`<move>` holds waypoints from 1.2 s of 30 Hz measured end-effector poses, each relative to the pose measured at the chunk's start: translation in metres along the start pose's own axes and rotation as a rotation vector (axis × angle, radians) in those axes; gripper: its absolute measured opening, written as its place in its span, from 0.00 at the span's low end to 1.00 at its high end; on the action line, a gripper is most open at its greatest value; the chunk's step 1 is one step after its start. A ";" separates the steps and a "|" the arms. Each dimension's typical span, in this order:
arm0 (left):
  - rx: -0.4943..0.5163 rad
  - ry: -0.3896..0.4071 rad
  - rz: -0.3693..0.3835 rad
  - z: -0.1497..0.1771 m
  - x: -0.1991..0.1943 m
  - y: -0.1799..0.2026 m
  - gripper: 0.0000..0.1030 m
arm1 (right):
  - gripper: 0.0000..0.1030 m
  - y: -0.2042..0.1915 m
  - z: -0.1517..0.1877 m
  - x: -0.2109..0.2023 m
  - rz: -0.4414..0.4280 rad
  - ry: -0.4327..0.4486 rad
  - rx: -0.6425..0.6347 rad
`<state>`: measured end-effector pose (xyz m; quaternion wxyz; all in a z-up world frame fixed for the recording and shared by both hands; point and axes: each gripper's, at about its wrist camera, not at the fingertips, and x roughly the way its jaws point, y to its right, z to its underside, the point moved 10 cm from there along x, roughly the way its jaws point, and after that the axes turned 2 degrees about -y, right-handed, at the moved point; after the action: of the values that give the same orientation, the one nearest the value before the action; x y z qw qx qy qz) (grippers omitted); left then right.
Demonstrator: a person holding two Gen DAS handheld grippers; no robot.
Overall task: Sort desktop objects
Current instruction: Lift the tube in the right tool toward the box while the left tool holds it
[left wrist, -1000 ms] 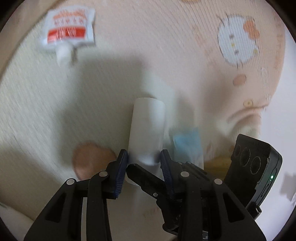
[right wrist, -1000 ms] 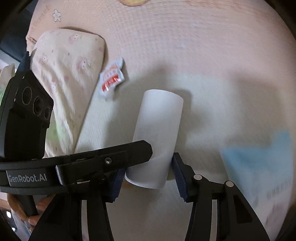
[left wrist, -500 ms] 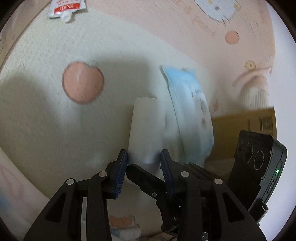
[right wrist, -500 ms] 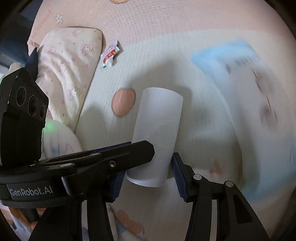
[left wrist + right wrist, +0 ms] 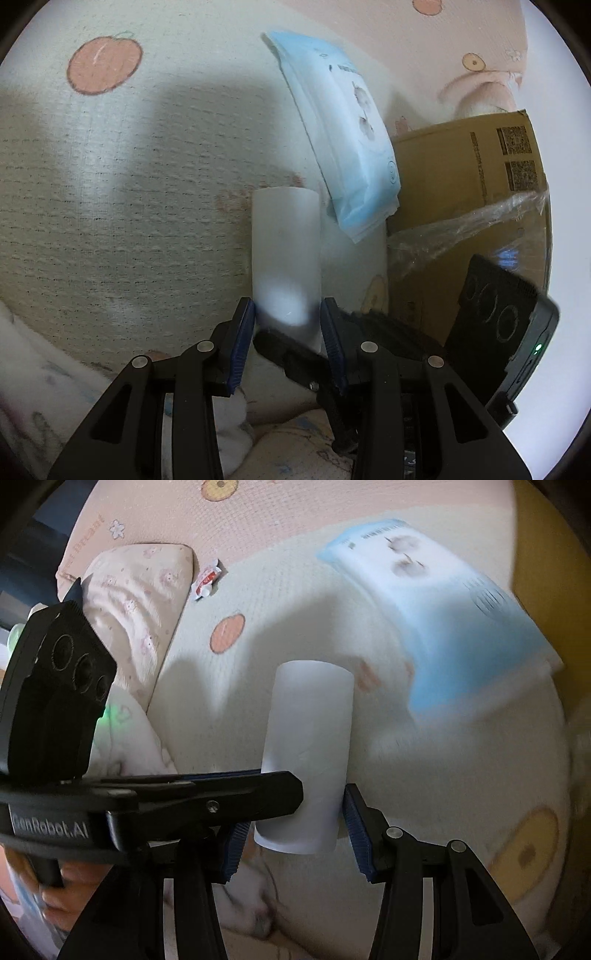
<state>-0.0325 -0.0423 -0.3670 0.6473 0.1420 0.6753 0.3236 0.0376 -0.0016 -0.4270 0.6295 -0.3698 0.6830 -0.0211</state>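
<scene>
Item: white tube (image 5: 285, 254), cylindrical, paper-like, carried above a patterned cream blanket (image 5: 110, 192).

Holders: left gripper (image 5: 287, 325) clamped on the near end of the tube, blue pads against both its sides. Right gripper (image 5: 295, 819) clamped on the same tube; in the right wrist view the left gripper's finger crosses in front of it, so the two sets of jaws share one short stretch of tube.

Nearby: blue-and-white wipes pack (image 5: 340, 140) lying on the blanket just beyond the tube's far end; cardboard box (image 5: 469, 192) beside the pack, with clear plastic film (image 5: 461, 229) hanging over its edge; small red-and-white sachet (image 5: 207, 579) well apart, near a pillow (image 5: 136, 602).

Hazards, as judged:
- Thin wall may crush under two grips.
- Unequal hand motion may twist or tear it.
- Crowded fingers may knock together on release.
- Film may snag a finger near the box.
</scene>
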 end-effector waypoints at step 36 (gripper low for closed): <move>0.112 0.304 0.024 0.006 -0.056 0.032 0.44 | 0.43 -0.039 -0.015 -0.038 -0.006 0.244 -0.160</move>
<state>-0.0267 -0.0509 -0.3026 0.5249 0.1355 0.7806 0.3110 0.0402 -0.0164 -0.3724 0.5103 -0.4153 0.7530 -0.0133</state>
